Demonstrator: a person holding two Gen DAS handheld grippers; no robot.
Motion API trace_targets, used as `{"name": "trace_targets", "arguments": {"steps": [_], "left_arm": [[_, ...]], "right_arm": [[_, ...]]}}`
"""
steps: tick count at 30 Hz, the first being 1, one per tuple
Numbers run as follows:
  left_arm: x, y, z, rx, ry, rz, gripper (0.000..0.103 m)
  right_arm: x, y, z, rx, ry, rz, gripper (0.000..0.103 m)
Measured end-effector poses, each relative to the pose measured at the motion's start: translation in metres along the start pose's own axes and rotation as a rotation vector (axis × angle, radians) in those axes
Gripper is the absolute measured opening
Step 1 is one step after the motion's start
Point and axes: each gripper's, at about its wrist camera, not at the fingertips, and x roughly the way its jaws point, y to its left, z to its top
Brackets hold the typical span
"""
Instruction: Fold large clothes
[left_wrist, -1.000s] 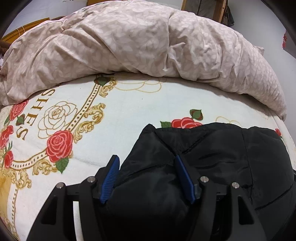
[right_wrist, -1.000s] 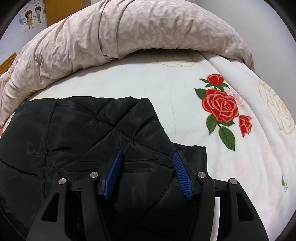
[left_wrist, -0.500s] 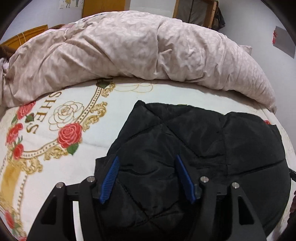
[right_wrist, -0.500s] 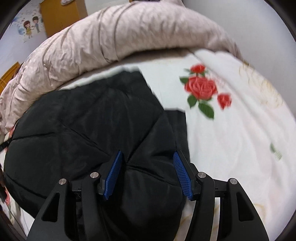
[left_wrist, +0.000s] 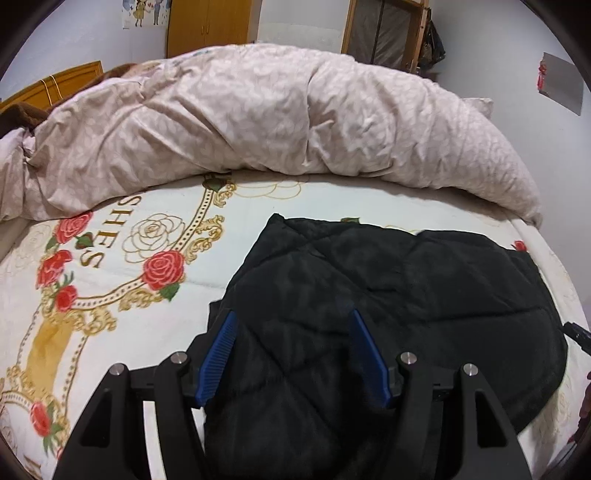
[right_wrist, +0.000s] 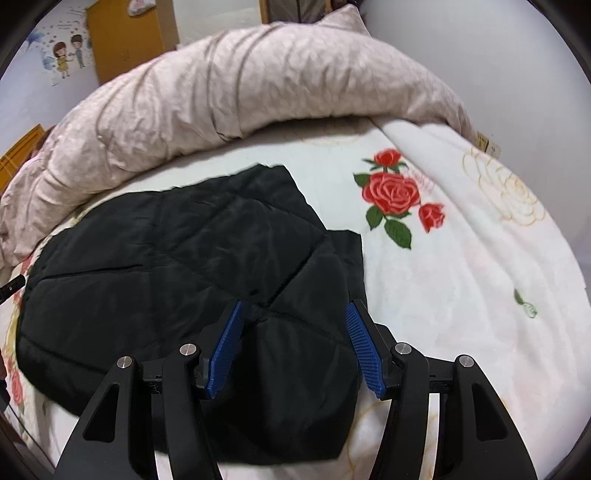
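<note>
A black quilted jacket (left_wrist: 388, 295) lies folded on the rose-print bed sheet (left_wrist: 122, 280); it also shows in the right wrist view (right_wrist: 177, 258). My left gripper (left_wrist: 293, 325) is open above the jacket's near left part, its blue pads (left_wrist: 218, 354) wide apart and holding nothing. My right gripper (right_wrist: 295, 314) is open above the jacket's near right part, its blue pads (right_wrist: 364, 350) wide apart and empty. The jacket's near edge is hidden under both grippers.
A bunched beige duvet (left_wrist: 277, 122) lies across the far side of the bed, also in the right wrist view (right_wrist: 240, 85). Wooden wardrobe (left_wrist: 210, 22) and walls stand behind. The sheet (right_wrist: 461, 277) lies bare to the right of the jacket.
Both grippers have drawn back and risen from the jacket, so more of it and the bed shows. The jacket now lies flat, spread wider in both views.
</note>
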Motion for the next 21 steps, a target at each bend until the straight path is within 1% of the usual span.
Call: {"name": "trace_targets", "arguments": {"steps": [4, 8, 12, 17, 20, 21], "left_arm": [[-0.020, -0.002, -0.013, -0.002, 0.009, 0.006, 0.067], [-0.023, -0.003, -0.023, -0.003, 0.041, 0.025, 0.067], [-0.016, 0.004, -0.025, -0.006, 0.070, 0.049, 0.067], [-0.002, 0.013, -0.020, -0.011, 0.085, 0.075, 0.067], [0.006, 0.016, -0.017, -0.012, 0.088, 0.082, 0.067], [0.008, 0.018, -0.015, -0.012, 0.090, 0.083, 0.067]], "right_arm": [[-0.011, 0.005, -0.011, -0.006, 0.011, 0.019, 0.058], [-0.007, 0.002, -0.021, 0.000, 0.042, 0.026, 0.058], [-0.002, -0.005, -0.018, 0.015, 0.051, 0.032, 0.058], [0.008, -0.014, -0.012, 0.034, 0.057, 0.023, 0.059], [0.014, -0.018, -0.008, 0.044, 0.062, 0.023, 0.060], [0.016, -0.019, -0.007, 0.047, 0.063, 0.024, 0.062]]}}
